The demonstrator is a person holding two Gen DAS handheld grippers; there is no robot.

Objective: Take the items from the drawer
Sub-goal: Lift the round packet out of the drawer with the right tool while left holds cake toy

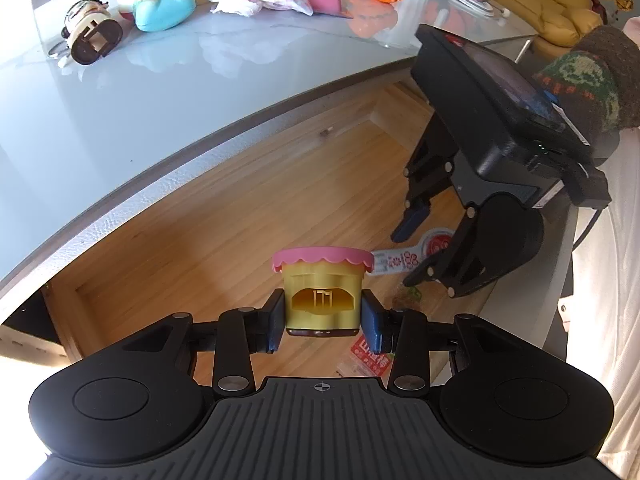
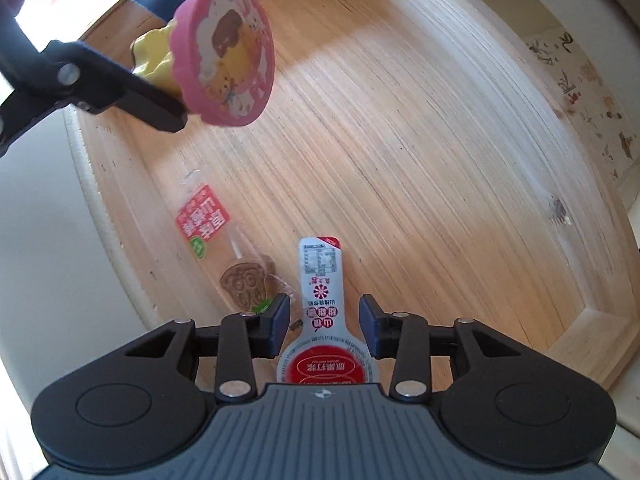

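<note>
**Colleague:** How are my two tools sitting?

**Me:** My left tool (image 1: pixel 324 320) is level above the open wooden drawer (image 1: pixel 224 216), its blue pads closed against both sides of a small yellow toy cup (image 1: pixel 320 300) with a pink scalloped lid. The cup hangs clear of the drawer floor. In the right wrist view I see the same cup (image 2: pixel 222 54) from its lid end, tilted, with cartoon animals printed on the pink disc.

**Colleague:** And the right one?

**Me:** My right tool (image 2: pixel 324 328) points steeply down into the drawer, jaws spread apart with nothing gripped. A white-and-red snack sachet (image 2: pixel 322 308) lies flat on the drawer floor directly between the pads, its narrow neck running away from the camera. From the left wrist I see that tool (image 1: pixel 428 236) reaching down from the right, with a hand in a knitted glove (image 1: pixel 592 84) behind it.

**Colleague:** What else is in the drawer?

**Me:** A clear wrapper with a red label and a brown biscuit (image 2: pixel 224 256) lies just left of the sachet, near the drawer's front wall.

**Colleague:** Anything unclear?

**Me:** The sachet's round end is partly cut off by the tool body, and I can't tell whether the pads touch its edges. The grey bench (image 1: pixel 132 120) beyond the drawer carries toys and cloth, too distorted at the frame edge to identify properly.
</note>
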